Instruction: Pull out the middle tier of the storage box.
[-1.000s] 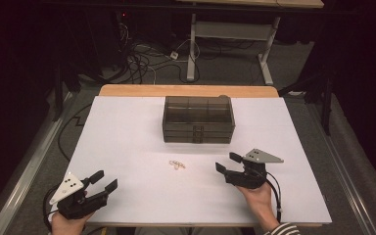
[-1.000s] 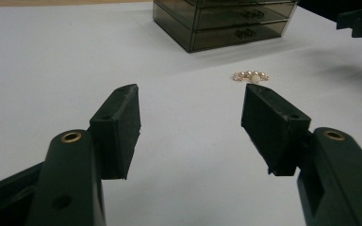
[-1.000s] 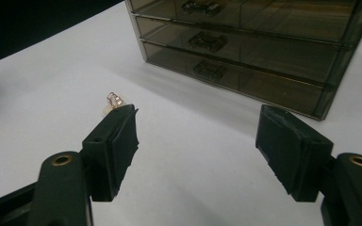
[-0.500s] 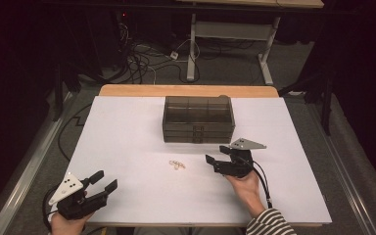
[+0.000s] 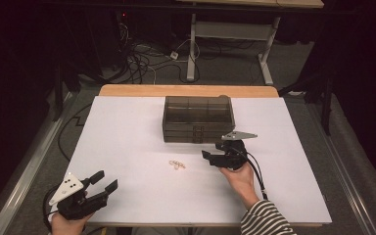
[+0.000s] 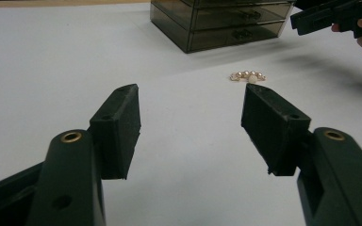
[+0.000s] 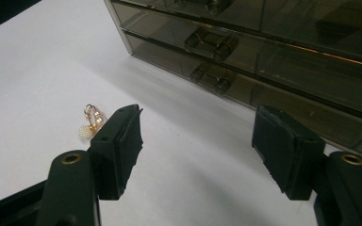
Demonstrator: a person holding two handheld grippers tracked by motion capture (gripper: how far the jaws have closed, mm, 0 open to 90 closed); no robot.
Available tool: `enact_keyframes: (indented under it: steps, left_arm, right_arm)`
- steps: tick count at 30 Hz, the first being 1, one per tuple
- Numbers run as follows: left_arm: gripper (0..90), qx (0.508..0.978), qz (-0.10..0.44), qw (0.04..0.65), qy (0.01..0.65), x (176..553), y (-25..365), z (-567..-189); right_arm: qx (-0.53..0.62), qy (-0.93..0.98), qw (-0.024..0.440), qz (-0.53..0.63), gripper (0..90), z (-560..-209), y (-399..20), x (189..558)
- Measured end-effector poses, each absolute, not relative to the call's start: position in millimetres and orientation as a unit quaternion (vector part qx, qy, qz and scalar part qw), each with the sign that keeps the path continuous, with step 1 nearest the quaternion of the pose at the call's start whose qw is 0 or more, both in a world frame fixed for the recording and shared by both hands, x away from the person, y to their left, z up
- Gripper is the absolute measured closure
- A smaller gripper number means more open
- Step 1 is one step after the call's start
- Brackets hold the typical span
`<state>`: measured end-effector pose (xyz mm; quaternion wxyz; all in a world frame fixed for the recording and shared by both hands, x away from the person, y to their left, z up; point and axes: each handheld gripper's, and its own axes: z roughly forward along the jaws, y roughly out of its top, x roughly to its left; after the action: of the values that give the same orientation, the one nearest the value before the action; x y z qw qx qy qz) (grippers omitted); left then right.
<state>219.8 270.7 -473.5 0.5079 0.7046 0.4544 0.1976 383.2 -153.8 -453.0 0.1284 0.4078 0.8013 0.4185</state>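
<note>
High view: one white counter (image 5: 127, 147) carries one smoky drawer box (image 5: 198, 119) at its far middle and one small gold-and-pearl trinket (image 5: 177, 164) near its centre. There are two grippers. The left gripper (image 5: 104, 182) sits at the seven o'clock corner, fingers spread and empty. The right gripper (image 5: 211, 157) hovers just at three o'clock of the trinket, fingers apart, having just narrowed slightly with nothing between them. The trinket's long axis runs from ten to four o'clock.

Left gripper view: two fingers (image 6: 118, 129) stand wide; the trinket (image 6: 247, 76) lies ahead at one o'clock, stretched crosswise.

Right gripper view: the trinket (image 7: 92, 123) lies just outside the left finger (image 7: 120, 148), at ten o'clock; two drawer fronts with handles (image 7: 212, 44) face the camera.
</note>
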Motion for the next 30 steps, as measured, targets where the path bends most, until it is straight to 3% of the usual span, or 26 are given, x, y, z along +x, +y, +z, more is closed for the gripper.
enact_keyframes:
  steps: [15,30]
  left_arm:
    - [37.1,0.704,0.197,0.508,0.455,220,271,-474]
    - [37.1,0.707,0.194,0.508,0.452,220,270,-473]
  right_arm:
    - [0.424,0.808,0.112,0.393,34.8,-442,-137,399]
    - [0.480,0.807,0.056,0.340,39.5,-437,-118,426]
